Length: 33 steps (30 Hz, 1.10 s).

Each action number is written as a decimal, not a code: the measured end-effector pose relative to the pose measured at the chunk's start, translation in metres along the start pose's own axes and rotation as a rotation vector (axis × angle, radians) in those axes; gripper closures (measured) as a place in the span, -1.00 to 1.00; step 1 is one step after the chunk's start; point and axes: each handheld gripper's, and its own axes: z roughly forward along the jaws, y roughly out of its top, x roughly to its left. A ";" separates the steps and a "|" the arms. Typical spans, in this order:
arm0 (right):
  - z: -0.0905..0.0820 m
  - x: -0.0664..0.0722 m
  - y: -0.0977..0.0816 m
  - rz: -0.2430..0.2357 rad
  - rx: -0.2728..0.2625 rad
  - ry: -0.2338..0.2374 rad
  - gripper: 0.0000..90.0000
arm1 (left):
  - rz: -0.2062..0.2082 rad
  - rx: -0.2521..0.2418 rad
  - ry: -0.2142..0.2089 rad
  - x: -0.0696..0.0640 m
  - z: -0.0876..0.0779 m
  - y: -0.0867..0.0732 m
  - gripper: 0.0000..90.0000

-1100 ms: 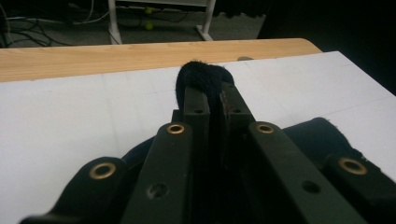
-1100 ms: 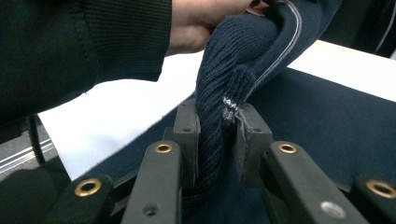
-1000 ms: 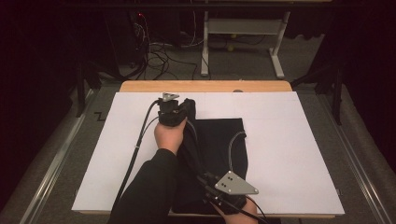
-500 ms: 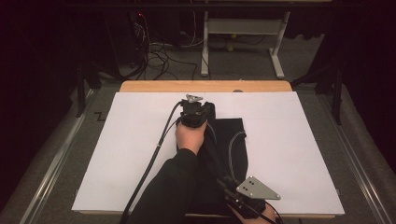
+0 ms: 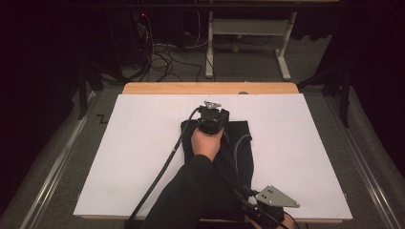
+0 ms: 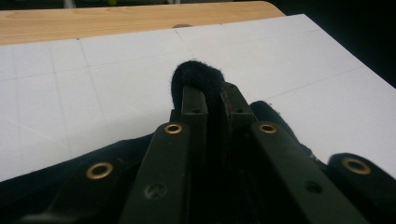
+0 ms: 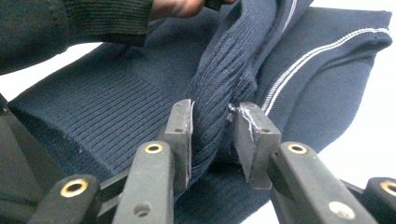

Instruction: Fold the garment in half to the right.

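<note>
Dark knit garment on white board, wooden table edge beyond.

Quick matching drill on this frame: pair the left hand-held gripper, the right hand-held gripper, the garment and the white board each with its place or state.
1 left hand-held gripper
2 right hand-held gripper
3 navy garment
4 white board

a lies beneath the garment
b at the table's near edge, jaws around a ribbed fold
c clamped on fabric at the far end
d white-striped, lying mid-board

Pairs: 1-c, 2-b, 3-d, 4-a

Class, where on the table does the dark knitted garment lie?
In the high view the garment lies centre-right on the white board, between the two grippers.
</note>
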 end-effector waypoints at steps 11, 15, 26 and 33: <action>-0.023 -0.008 -0.004 0.020 -0.049 -0.041 0.54 | 0.050 -0.055 -0.068 -0.020 0.003 0.003 0.35; -0.027 -0.012 -0.002 0.028 -0.067 -0.045 0.52 | 0.067 -0.055 -0.082 -0.019 -0.002 0.004 0.18; -0.027 -0.016 0.000 0.025 -0.071 -0.053 0.52 | 0.123 -0.059 -0.071 -0.004 -0.032 -0.002 -0.24; -0.023 -0.020 0.006 0.032 -0.081 -0.060 0.52 | 0.143 -0.060 -0.061 0.026 -0.066 -0.016 -0.55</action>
